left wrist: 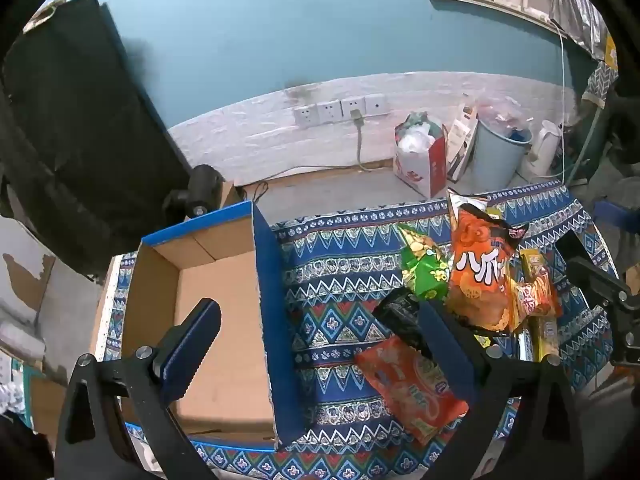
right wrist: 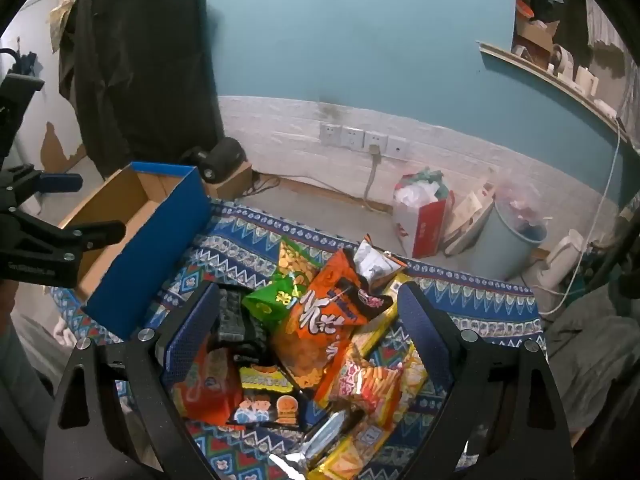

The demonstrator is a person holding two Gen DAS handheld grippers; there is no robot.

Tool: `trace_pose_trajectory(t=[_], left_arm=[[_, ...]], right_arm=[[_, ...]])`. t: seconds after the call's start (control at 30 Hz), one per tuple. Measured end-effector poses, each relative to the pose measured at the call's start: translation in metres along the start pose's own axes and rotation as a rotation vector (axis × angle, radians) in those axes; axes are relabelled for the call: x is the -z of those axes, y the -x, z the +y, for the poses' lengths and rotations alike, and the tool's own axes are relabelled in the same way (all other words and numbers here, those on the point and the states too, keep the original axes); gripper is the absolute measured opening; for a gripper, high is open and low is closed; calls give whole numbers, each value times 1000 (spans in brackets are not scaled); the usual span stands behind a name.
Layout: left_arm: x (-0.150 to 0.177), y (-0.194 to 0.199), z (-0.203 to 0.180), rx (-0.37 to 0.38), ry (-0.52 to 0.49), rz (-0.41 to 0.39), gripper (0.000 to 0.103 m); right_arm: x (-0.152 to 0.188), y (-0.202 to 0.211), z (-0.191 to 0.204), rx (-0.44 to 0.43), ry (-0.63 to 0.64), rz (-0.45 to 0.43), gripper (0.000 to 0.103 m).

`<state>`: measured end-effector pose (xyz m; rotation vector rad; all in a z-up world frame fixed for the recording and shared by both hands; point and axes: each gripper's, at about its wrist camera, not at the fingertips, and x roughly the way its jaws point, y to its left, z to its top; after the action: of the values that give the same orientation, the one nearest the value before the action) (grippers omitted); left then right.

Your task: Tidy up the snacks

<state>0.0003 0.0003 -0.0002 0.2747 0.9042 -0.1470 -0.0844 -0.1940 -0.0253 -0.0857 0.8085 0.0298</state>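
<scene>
A pile of snack bags lies on the patterned cloth. A big orange bag [left wrist: 478,276] [right wrist: 320,320] is on top, a green bag [left wrist: 424,268] [right wrist: 272,300] beside it, a flat orange pack [left wrist: 412,388] [right wrist: 208,384] in front, and a black pack [right wrist: 272,400] lower down. An open blue cardboard box [left wrist: 216,320] [right wrist: 148,248] stands empty to the left. My left gripper [left wrist: 320,344] is open, straddling the box's right wall. My right gripper [right wrist: 308,328] is open above the pile, holding nothing.
The patterned cloth [left wrist: 336,280] covers the table. Behind, on the floor, are a red-and-white bag [left wrist: 420,160], a blue bin [left wrist: 500,152], a white kettle [left wrist: 542,152] and a wall socket strip [left wrist: 340,110]. A black garment [right wrist: 136,68] hangs at the left.
</scene>
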Motion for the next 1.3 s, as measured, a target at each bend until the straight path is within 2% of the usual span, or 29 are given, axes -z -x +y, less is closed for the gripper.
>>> trace_pose_trajectory(t=[0.23, 0.47, 1.3], left_arm=[[9, -2, -8, -3, 2, -4, 100], [13, 0, -11, -9, -3, -7, 100], [4, -3, -1, 9, 18, 24, 100]], right_arm=[[0, 2, 2, 10, 18, -25, 89], [1, 2, 0, 5, 9, -9, 88], [2, 0, 0, 11, 17, 8, 88]])
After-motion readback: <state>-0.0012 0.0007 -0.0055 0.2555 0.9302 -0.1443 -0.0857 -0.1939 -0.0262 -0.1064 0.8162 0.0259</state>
